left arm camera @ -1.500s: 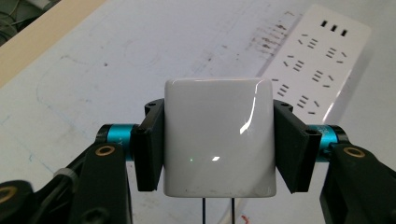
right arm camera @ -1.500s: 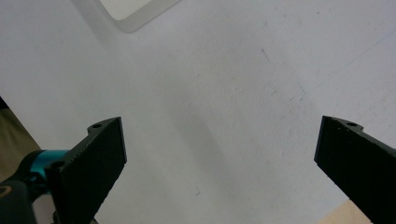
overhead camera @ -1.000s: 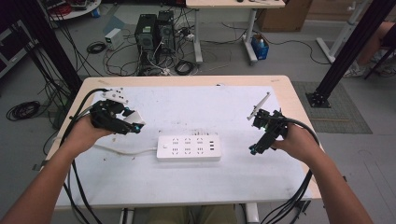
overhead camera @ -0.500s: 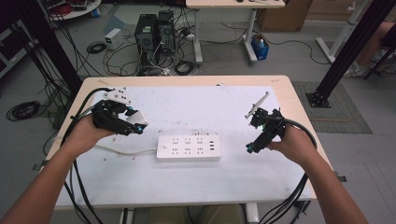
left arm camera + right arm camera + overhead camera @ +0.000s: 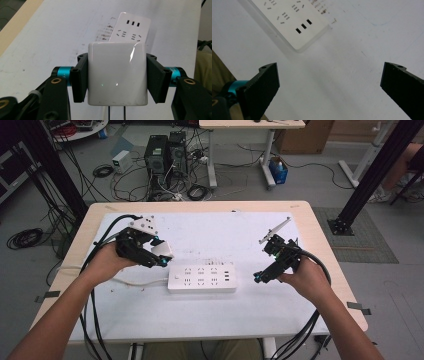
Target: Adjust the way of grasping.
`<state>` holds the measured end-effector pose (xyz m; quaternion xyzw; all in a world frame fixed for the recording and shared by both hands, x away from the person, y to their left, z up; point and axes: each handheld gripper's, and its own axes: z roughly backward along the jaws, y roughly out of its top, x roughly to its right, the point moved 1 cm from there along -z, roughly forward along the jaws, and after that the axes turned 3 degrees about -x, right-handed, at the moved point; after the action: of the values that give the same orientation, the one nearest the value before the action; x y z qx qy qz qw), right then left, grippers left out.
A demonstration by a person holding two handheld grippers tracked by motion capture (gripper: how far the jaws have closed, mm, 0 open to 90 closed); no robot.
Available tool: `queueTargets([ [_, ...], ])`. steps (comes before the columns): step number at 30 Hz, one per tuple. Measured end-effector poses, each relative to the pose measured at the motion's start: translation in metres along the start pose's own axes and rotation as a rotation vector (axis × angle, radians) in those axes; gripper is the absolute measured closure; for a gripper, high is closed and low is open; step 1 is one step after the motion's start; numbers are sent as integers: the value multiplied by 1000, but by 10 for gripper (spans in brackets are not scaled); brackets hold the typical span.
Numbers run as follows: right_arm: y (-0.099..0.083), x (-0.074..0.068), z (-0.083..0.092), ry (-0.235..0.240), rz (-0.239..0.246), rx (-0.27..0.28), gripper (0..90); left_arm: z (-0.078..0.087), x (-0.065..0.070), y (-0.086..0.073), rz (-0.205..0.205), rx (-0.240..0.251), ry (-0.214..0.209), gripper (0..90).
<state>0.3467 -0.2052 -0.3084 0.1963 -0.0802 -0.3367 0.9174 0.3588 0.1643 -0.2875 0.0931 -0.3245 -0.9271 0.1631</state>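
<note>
On the white worktop (image 5: 210,320) the left claw (image 5: 161,256) clamps a white plug-in adapter (image 5: 117,72), unmarked so far as the glare shows, just left of the unlabelled power strip (image 5: 201,279), while the right claw (image 5: 329,82) gapes empty beside its three-slot end.

Left gripper (image 5: 161,256) jaws clamped on a held item; right gripper (image 5: 261,277) jaws spread wide, angled down, both forearms extended.
</note>
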Motion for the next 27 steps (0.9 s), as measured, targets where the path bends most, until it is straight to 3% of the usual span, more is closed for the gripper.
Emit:
queueTargets([
  [6,5,-10,2,98,-47,80,15,-10,13,12,-79,-2,-48,425],
  [11,8,-15,1,224,-120,166,15,-19,24,21,-140,17,-69,425],
  [18,13,-16,-7,426,-241,265,15,-31,32,29,-166,38,-88,425],
  [19,13,-16,-7,426,-241,265,15,-31,32,29,-166,38,-88,425],
  [21,15,-15,-12,498,-295,291,15,-38,35,33,-172,41,-97,425],
  [27,17,-15,-18,593,-365,320,15,-51,41,40,-190,40,-114,425],
])
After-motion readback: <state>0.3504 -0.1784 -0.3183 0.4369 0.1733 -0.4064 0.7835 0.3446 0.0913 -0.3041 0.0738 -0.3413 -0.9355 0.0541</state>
